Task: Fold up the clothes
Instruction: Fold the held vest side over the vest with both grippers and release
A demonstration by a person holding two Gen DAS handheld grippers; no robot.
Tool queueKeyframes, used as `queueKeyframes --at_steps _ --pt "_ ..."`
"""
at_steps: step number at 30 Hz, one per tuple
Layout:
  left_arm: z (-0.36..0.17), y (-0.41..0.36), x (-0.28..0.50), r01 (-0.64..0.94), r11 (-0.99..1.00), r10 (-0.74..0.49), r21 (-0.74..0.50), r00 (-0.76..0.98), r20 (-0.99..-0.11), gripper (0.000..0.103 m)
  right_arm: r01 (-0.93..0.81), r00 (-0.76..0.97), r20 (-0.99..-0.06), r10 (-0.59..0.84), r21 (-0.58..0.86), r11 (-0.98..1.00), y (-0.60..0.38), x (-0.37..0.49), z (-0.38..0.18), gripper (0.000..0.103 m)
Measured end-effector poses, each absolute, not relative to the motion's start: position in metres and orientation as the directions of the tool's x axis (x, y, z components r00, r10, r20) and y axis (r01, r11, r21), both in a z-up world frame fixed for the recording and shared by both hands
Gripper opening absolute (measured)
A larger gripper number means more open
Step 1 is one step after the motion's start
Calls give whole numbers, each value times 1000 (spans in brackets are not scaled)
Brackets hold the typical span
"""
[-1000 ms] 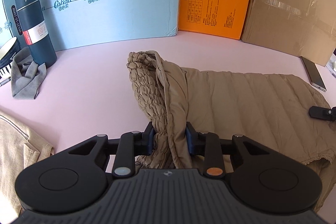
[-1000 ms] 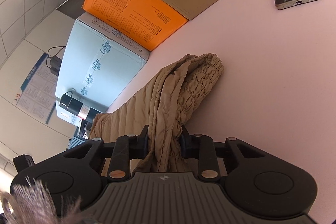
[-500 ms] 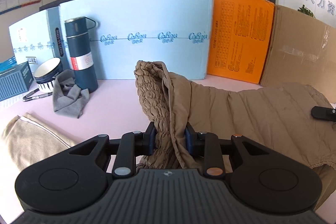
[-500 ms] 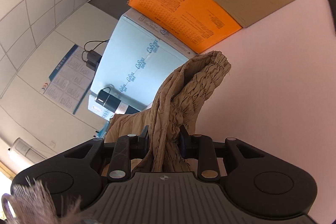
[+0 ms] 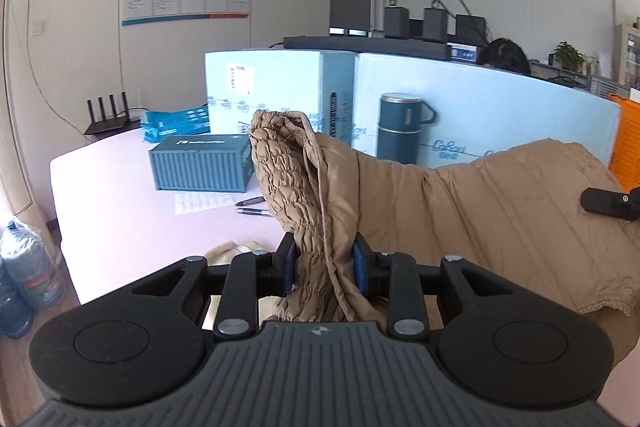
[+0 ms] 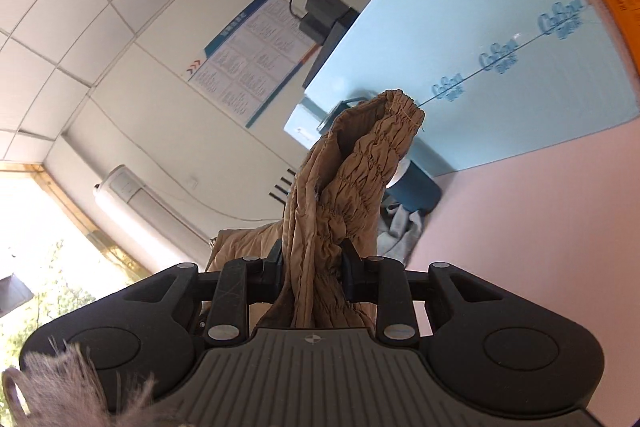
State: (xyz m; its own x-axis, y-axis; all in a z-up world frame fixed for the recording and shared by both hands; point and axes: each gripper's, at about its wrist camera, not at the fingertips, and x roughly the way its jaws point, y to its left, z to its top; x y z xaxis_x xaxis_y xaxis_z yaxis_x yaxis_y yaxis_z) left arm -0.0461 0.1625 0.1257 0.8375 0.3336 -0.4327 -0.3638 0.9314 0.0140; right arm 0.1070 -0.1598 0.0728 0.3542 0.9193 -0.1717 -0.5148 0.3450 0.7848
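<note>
A tan quilted garment (image 5: 480, 211) with an elastic gathered hem hangs stretched between my two grippers, lifted off the pink table (image 5: 120, 219). My left gripper (image 5: 324, 263) is shut on one gathered corner, which sticks up past the fingers. My right gripper (image 6: 312, 263) is shut on another gathered corner (image 6: 360, 179) and is tilted up toward the ceiling. Part of the right gripper shows as a black tip at the right edge of the left wrist view (image 5: 608, 203).
A dark blue thermos (image 5: 400, 127) stands by light blue boxes (image 5: 500, 115) at the table's back. A blue container-shaped box (image 5: 200, 163), two pens (image 5: 252, 207) and a paper lie left. Another beige cloth (image 5: 228, 251) lies below my left gripper. Water bottles (image 5: 24, 267) stand on the floor.
Both grippers have risen and tilted upward with the garment. It has come off the table. The left view has swung left, away from the orange and cardboard boxes.
</note>
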Motion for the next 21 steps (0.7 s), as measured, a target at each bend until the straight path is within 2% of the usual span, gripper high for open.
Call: queueKeyframes --at_steps 4,6,7,9,10,11,13,15,18,21 --pt "88 204 -30 -437 899 383 28 754 -533 28 -521 283 -275 919 760 388 -97 142 45 25" --pt "60 222 -19 -451 892 380 38 700 -604 35 -499 295 -363 884 730 467 -78 155 22 25" --pt "45 228 -15 -453 891 374 43 675 -636 37 -487 303 -421 855 702 519 -70 162 9 29" --pt "17 236 -11 -451 891 361 52 634 -684 52 -472 312 -535 785 630 617 -58 171 -16 34" --pt "5 238 -11 -450 891 360 57 627 -691 56 -472 310 -589 746 586 659 -52 172 -30 37" --pt "-1 238 -12 -449 891 368 62 636 -678 63 -489 310 -600 737 564 665 -51 172 -39 41" --pt "-9 241 -13 -459 886 378 60 643 -666 73 -536 315 -594 740 532 656 -51 170 -52 41" --pt "-15 251 -15 -493 870 359 -4 640 -680 87 -576 312 -568 762 524 627 -56 170 -58 41" --pt "-16 260 -16 -496 868 339 -30 635 -694 92 -581 284 -525 803 571 579 -67 177 -65 41" --pt "-6 251 -12 -504 862 401 59 606 -687 92 -532 273 -528 804 613 584 -66 184 -62 44"
